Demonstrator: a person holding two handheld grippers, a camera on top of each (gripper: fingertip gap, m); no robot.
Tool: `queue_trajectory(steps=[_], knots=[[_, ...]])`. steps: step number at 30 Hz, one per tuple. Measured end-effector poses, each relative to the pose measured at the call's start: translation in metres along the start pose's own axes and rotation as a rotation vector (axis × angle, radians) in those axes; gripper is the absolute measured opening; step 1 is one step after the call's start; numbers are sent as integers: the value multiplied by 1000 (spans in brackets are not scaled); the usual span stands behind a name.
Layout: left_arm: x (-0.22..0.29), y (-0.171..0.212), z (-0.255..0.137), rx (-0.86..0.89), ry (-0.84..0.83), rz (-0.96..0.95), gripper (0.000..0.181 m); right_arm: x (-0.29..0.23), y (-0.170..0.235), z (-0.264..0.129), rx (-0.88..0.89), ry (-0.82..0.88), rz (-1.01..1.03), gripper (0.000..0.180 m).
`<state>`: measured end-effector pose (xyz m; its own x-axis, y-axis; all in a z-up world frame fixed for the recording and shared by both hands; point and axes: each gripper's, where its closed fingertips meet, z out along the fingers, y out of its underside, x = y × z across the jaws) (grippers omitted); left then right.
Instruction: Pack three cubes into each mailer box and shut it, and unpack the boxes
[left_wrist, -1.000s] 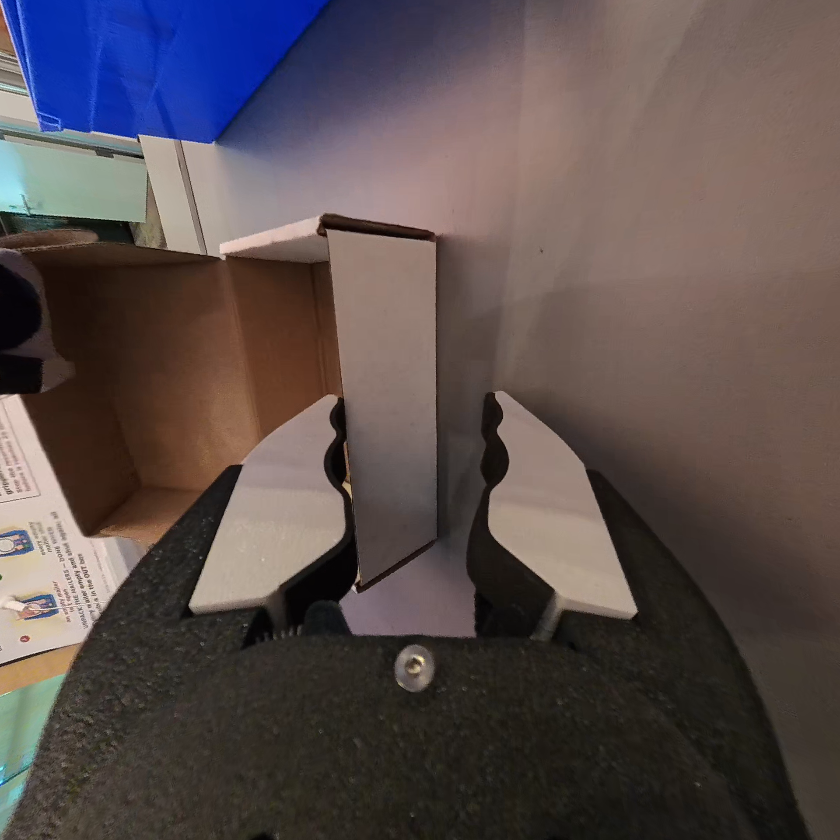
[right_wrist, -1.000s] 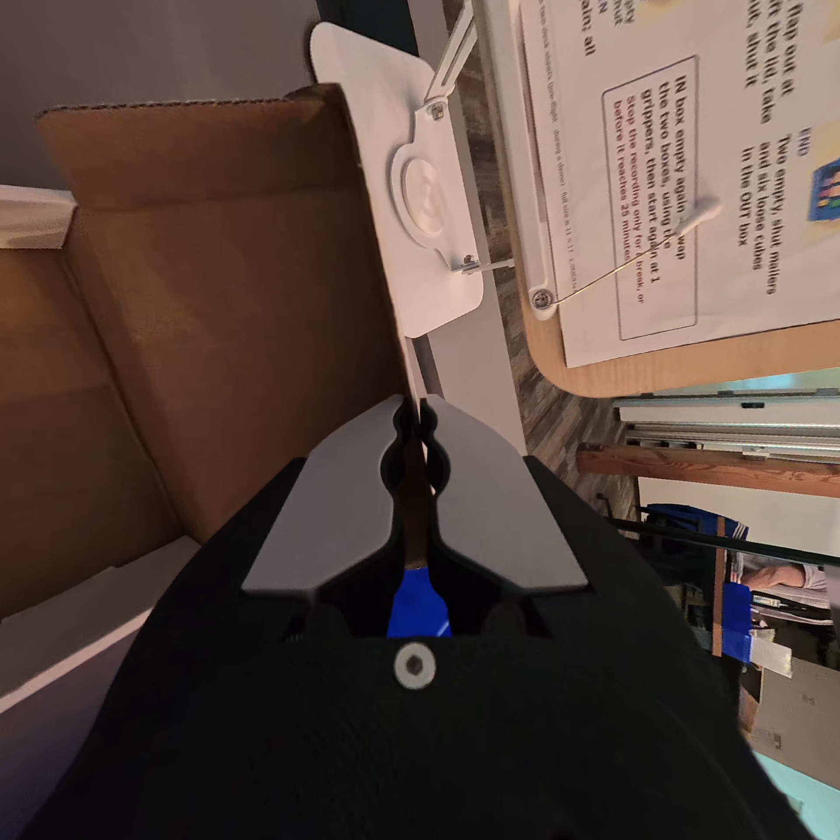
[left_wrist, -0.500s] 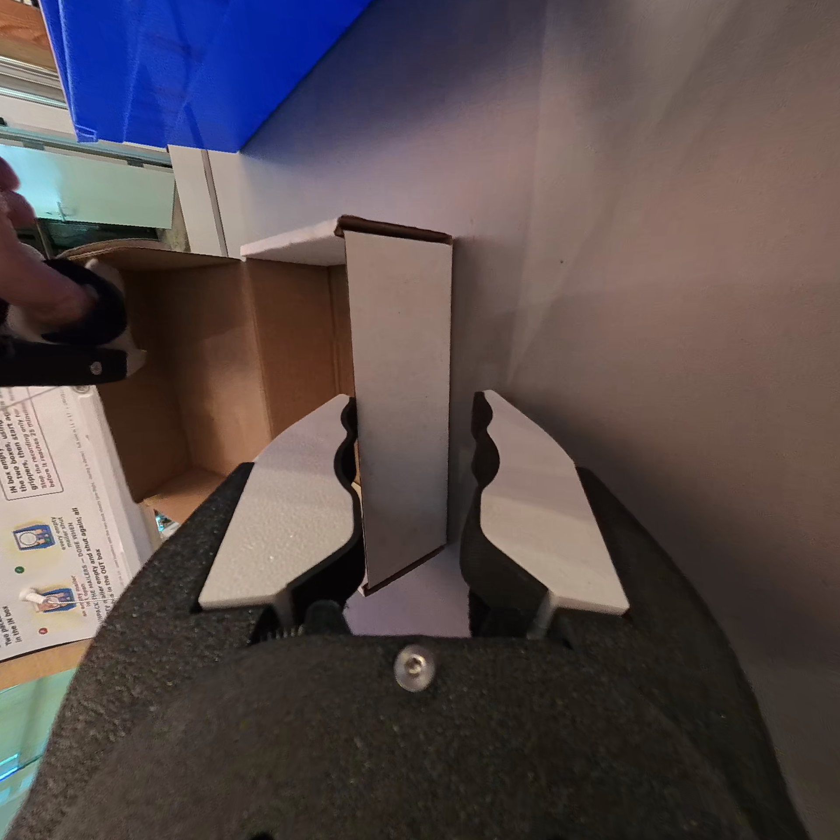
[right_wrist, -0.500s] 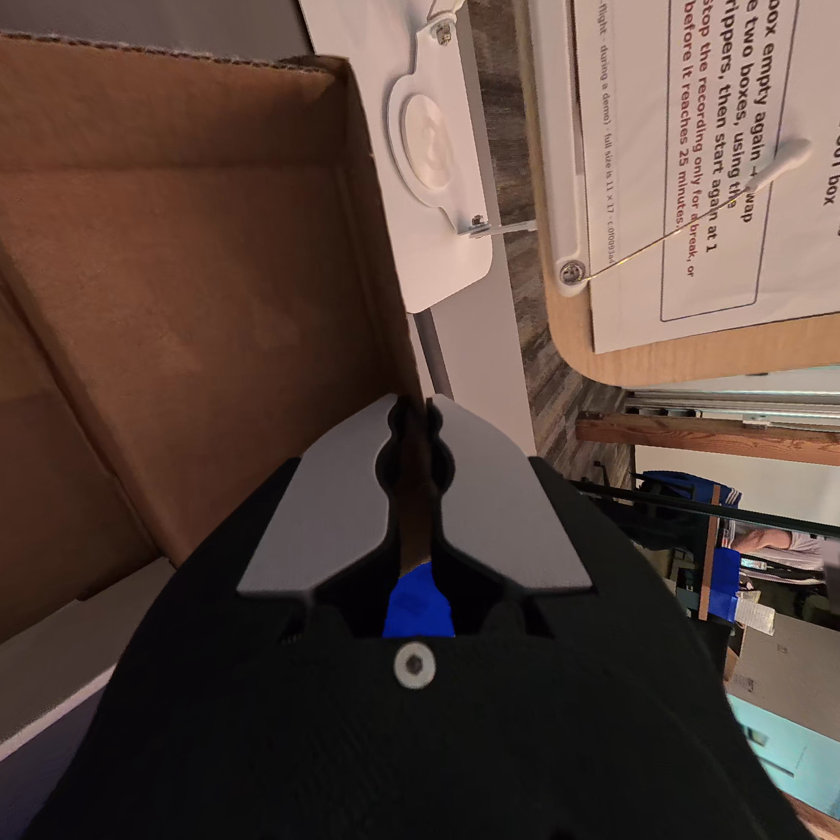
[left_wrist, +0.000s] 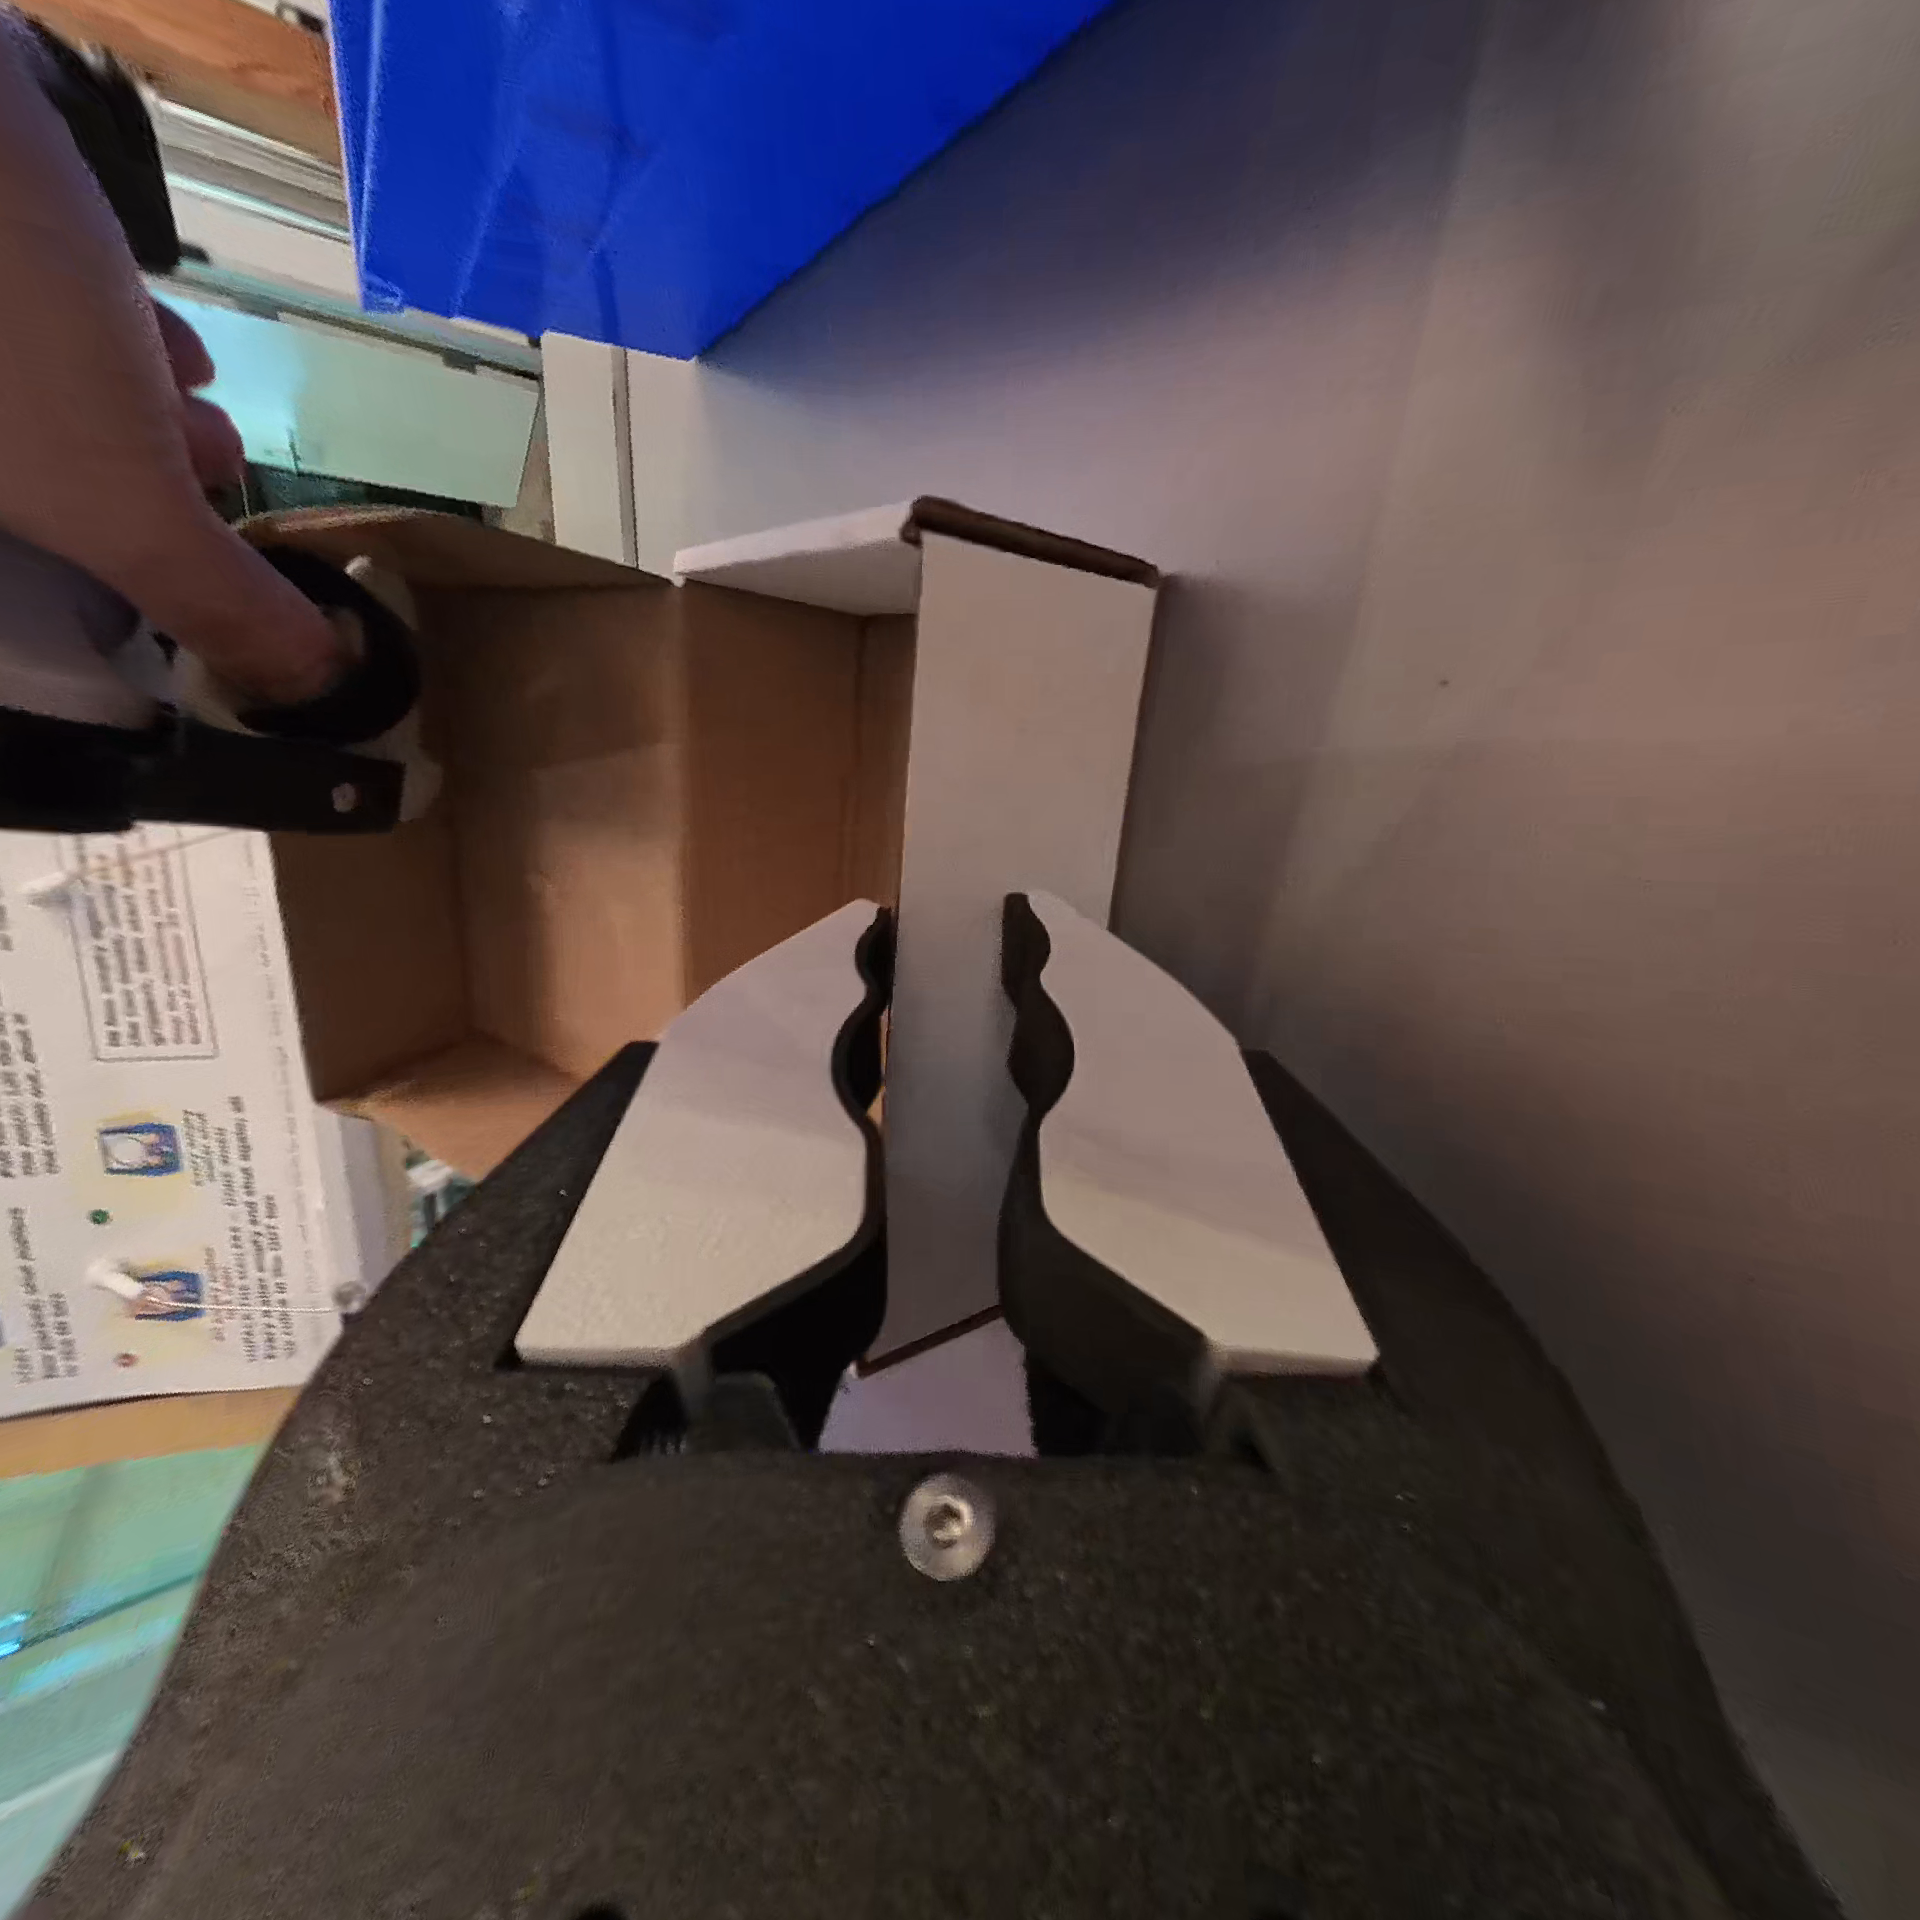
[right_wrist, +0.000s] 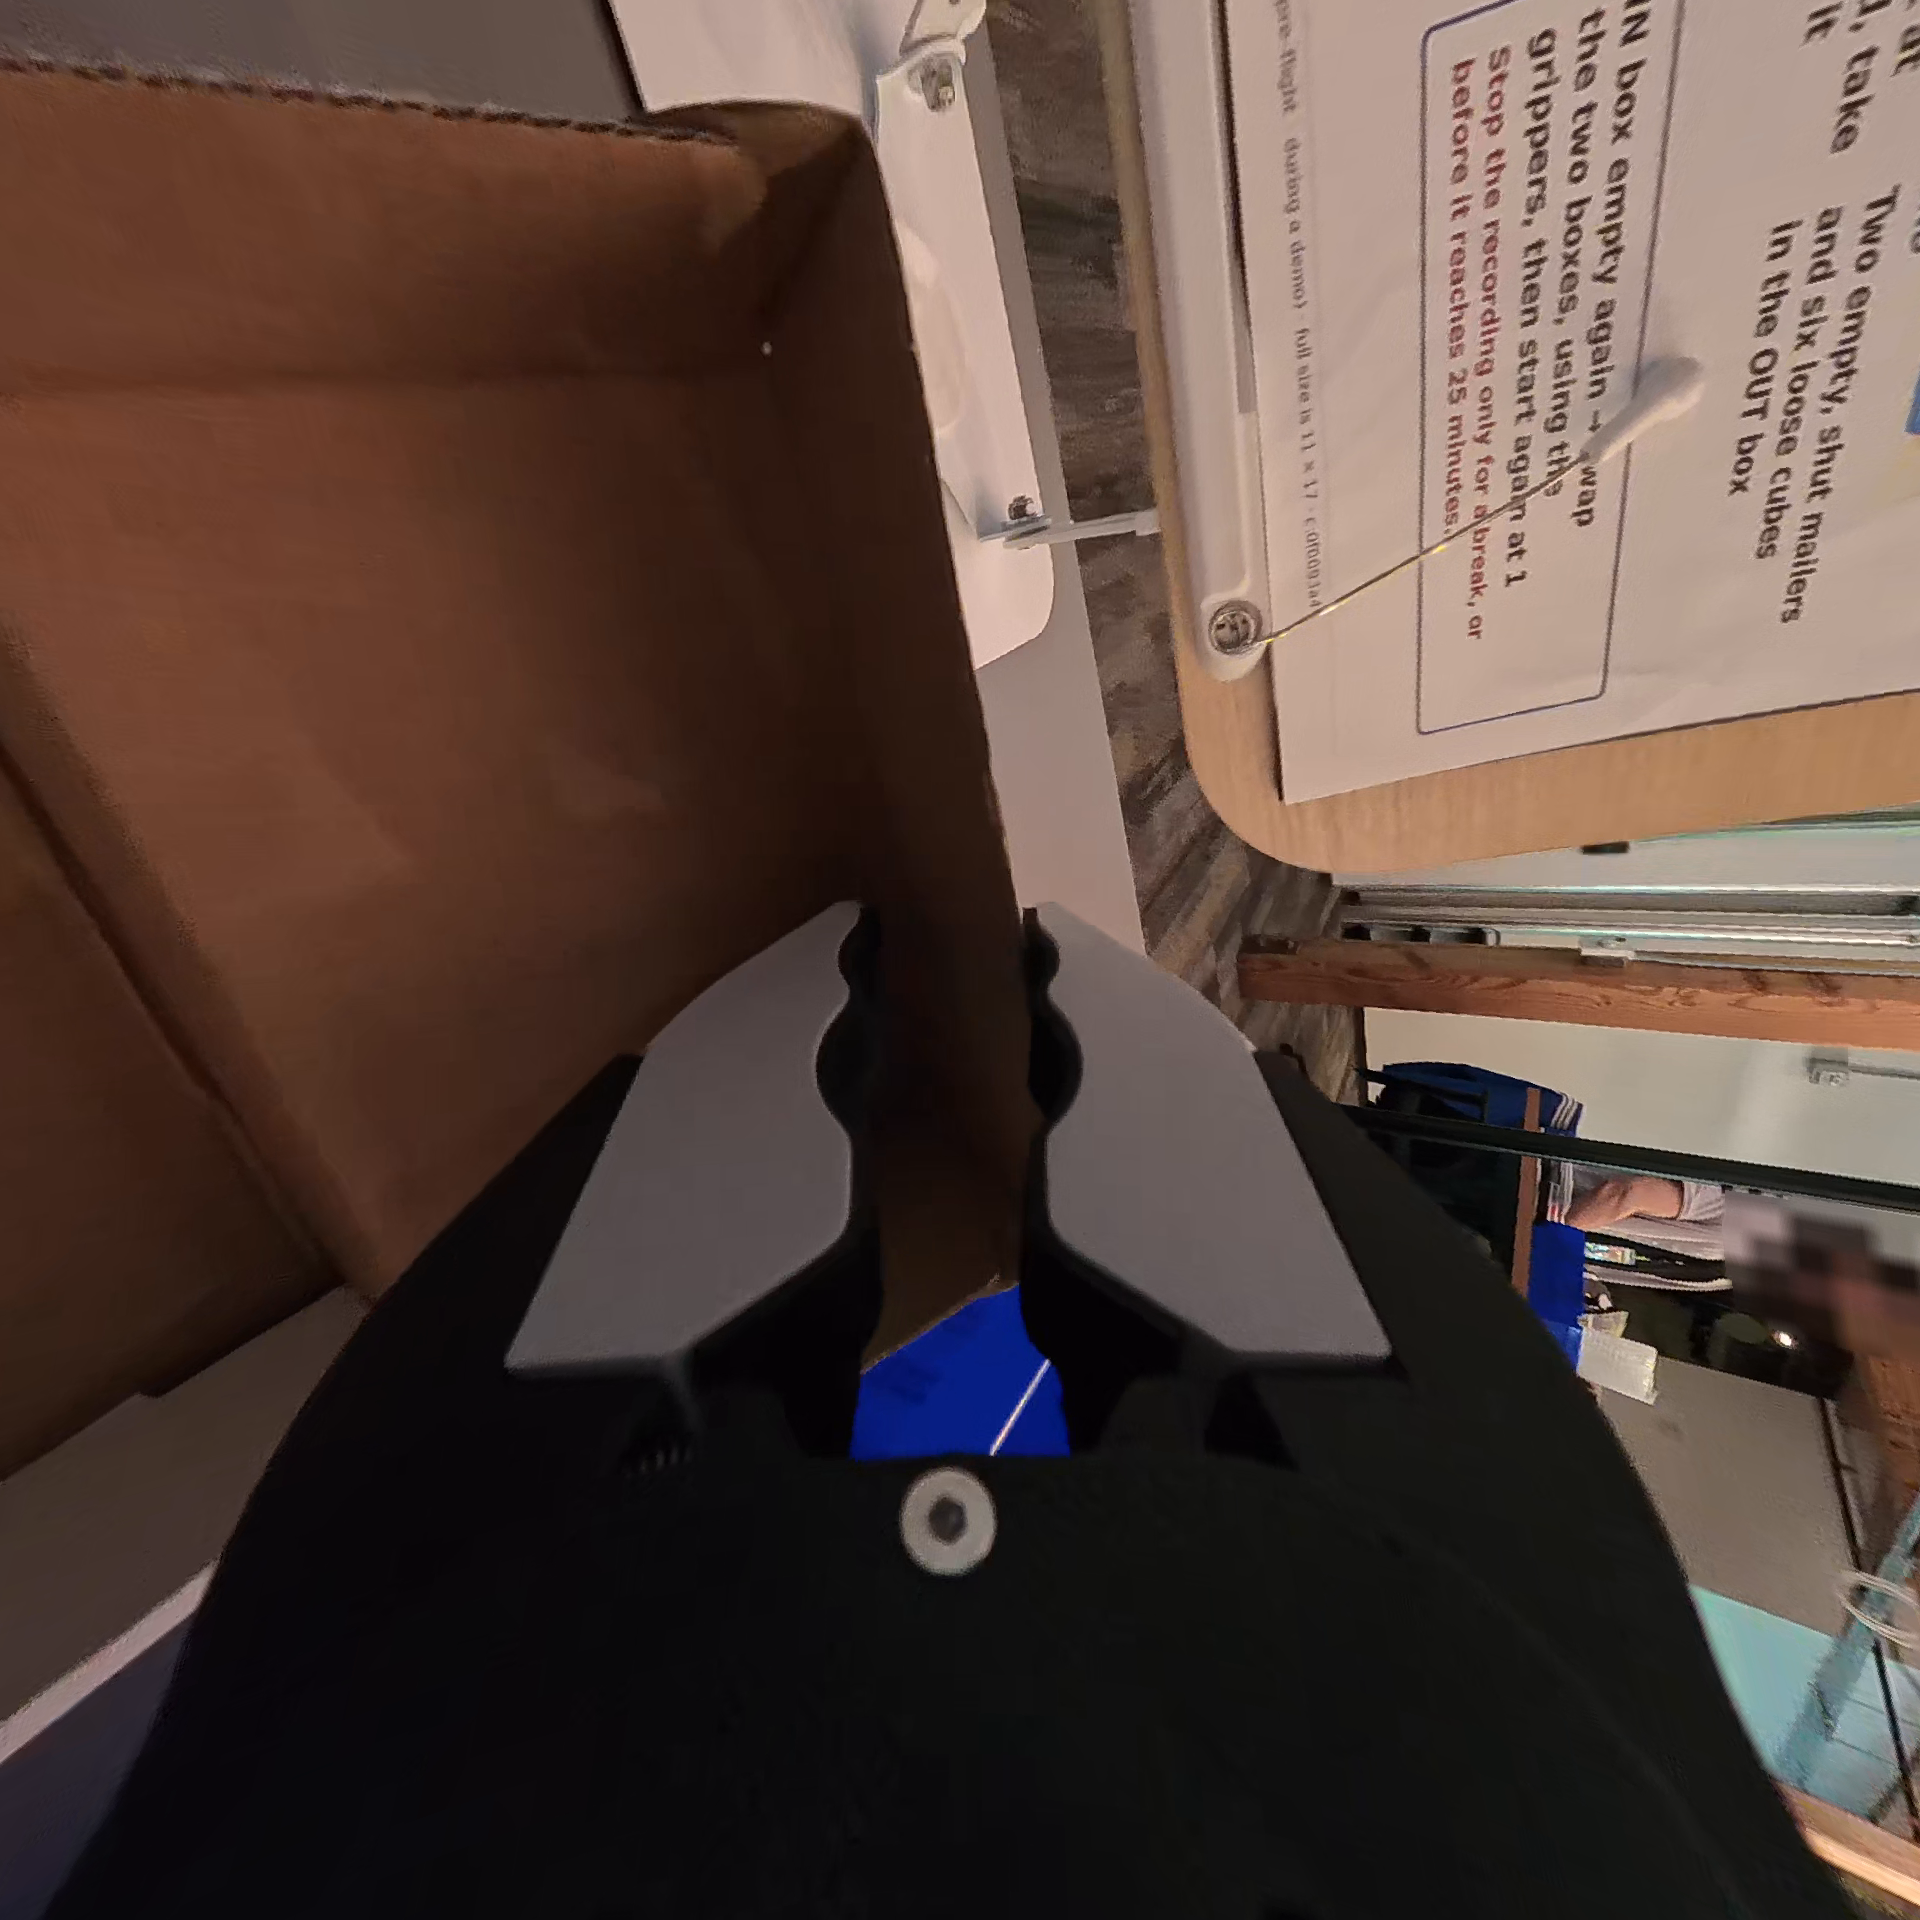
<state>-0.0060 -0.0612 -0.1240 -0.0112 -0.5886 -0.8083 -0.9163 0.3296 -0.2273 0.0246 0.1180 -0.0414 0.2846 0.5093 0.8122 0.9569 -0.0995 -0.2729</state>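
While the left tongs (left_wrist: 943, 1049) straddle the box (left_wrist: 582, 810) wall, part-spread, and the right tongs (right_wrist: 948, 1049) gape round its flap (right_wrist: 940, 831), close both squarely before lifting it off the table (left_wrist: 1558, 727).

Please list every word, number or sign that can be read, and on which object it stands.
White instruction sheet on the wooden board: black and red print, which I do not quote.
Same sheet, left wrist view: blurred.
The mailer box: no writing visible.
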Motion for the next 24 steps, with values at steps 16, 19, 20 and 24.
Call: queue_trajectory(steps=[16,19,20,24], knots=[[-21,44,12,-126,-64,-30,20,40,-5,-114,203,13,56,42],[-21,45,12,-144,-80,-7,21,49,4,-132,212,41,72,42],[-21,46,12,-153,-88,-8,24,51,7,-136,210,43,81,42],[-37,44,2,-182,-175,-2,68,56,16,-144,202,55,97,42]])
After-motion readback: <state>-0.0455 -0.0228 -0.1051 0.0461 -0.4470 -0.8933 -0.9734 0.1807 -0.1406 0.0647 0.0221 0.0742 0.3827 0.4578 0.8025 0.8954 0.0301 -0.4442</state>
